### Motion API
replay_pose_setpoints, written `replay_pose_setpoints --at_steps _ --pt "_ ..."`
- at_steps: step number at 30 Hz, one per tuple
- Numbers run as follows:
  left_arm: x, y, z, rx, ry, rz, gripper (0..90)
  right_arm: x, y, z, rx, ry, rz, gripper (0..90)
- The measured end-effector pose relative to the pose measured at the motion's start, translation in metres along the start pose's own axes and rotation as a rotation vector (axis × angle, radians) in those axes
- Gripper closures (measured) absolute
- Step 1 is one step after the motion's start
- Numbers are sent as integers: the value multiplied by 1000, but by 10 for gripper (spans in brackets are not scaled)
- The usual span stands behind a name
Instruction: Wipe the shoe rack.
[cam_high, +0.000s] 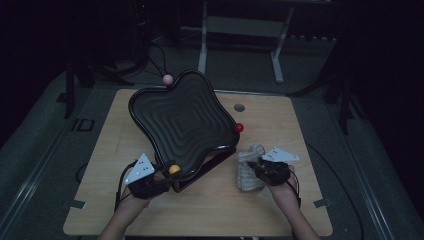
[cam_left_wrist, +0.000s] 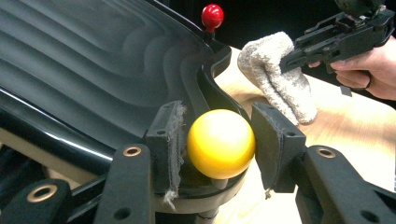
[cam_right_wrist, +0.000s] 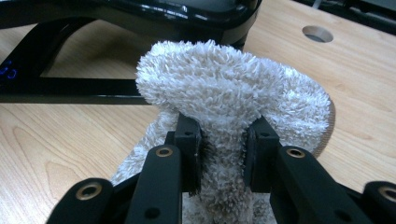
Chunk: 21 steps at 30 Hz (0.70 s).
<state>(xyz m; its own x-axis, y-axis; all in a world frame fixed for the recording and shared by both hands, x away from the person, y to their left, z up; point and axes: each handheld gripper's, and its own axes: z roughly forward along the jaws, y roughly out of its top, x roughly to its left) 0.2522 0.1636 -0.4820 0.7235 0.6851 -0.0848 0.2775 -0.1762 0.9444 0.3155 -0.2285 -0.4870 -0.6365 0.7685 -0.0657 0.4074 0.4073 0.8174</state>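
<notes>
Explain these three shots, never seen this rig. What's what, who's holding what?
No robot here: a person holds a two-jaw claw in each hand at a wooden table. One shot looks down from above; the other two come from cameras riding on each claw. On the table a black ridged tray is tilted up on a stand, with pink, red and yellow ball knobs at its corners. The left claw has the yellow knob between its jaws, seemingly without pressing on it. The right claw is shut on a fluffy white cloth.

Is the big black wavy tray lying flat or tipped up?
Tipped up. The black tray slants on its stand, its far edge by the pink ball raised, its near edge low by the yellow ball.
</notes>
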Motion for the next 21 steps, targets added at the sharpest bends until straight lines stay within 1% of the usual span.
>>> replay_pose_setpoints --at_steps 4,6,7,9,11,12,13,16,17,18,19,20,21 --pt "0 3 -10 -3 10 -5 505 1 -1 -3 -16 2 12 716" --pt "1 2 -16 -15 12 -19 503 1 -3 -3 -19 5 17 716" --pt "2 2 -20 -14 19 -29 505 0 -5 -2 -21 5 24 716" --pt "1 1 -27 -16 33 -30 513 -1 -6 -1 -20 8 38 717" --pt "0 -2 -33 -14 41 -32 544 -1 -7 0 -23 4 32 716" --pt "-1 -4 -37 -9 47 -32 546 -1 -7 0 -22 3 32 716" --pt "-2 -5 -39 -5 49 -30 561 0 -7 1 -22 5 36 716" --pt "-5 -13 -45 17 97 -11 598 1 -8 3 -18 6 30 716" --pt "-5 -16 -46 18 102 -9 633 2 -9 4 -18 8 29 716" --pt "-5 -20 -46 25 108 -3 648 2 -9 4 -16 8 29 716" --pt "-5 -23 -46 32 119 7 680 3 -8 5 -14 10 27 716" --pt "-4 -29 -44 44 130 33 718 3 -8 5 -14 11 25 716" --pt "-3 -34 -42 62 137 39 754 3 -9 6 -13 10 27 716"
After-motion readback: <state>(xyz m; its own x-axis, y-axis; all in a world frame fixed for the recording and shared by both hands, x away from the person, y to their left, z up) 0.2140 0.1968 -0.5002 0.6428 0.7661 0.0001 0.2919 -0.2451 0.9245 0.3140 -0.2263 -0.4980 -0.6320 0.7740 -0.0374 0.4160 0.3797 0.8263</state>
